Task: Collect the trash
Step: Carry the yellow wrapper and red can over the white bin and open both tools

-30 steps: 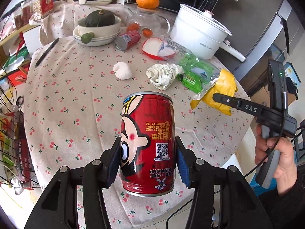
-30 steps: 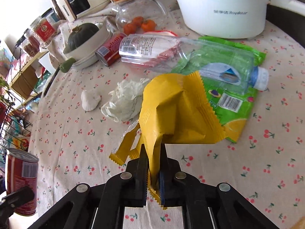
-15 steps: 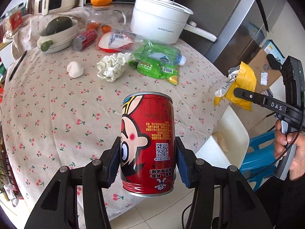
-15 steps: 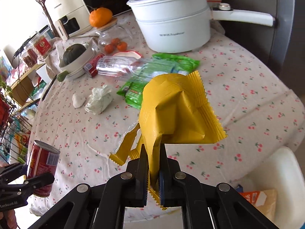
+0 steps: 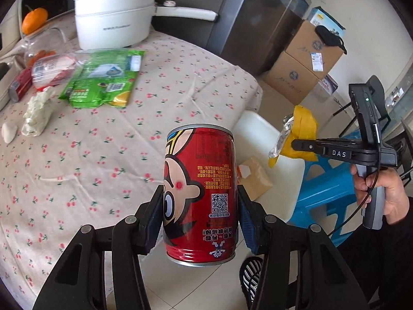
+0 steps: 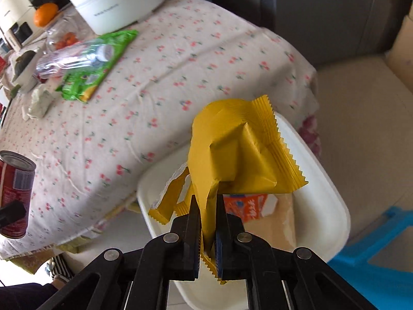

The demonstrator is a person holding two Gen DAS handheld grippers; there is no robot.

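Swung off the worktop [image 6: 180, 59] since before: left tongs [image 5: 200, 219] clamping the red can [image 5: 200, 193], right tongs [image 6: 207, 222] pinching the yellow wrapper [image 6: 232, 155] above the white bin [image 6: 322, 193].

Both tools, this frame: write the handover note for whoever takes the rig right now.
Left tool: shut on the red can, held upright off the table's edge.
Right tool: shut on the yellow wrapper, held above the white bin beside the table.
Done: both pieces are lifted; the bin already holds some packaging.
Left: release wrapper and can into the bin, then probably fetch the green packet, clear plastic bottle and crumpled tissue lying on the table.
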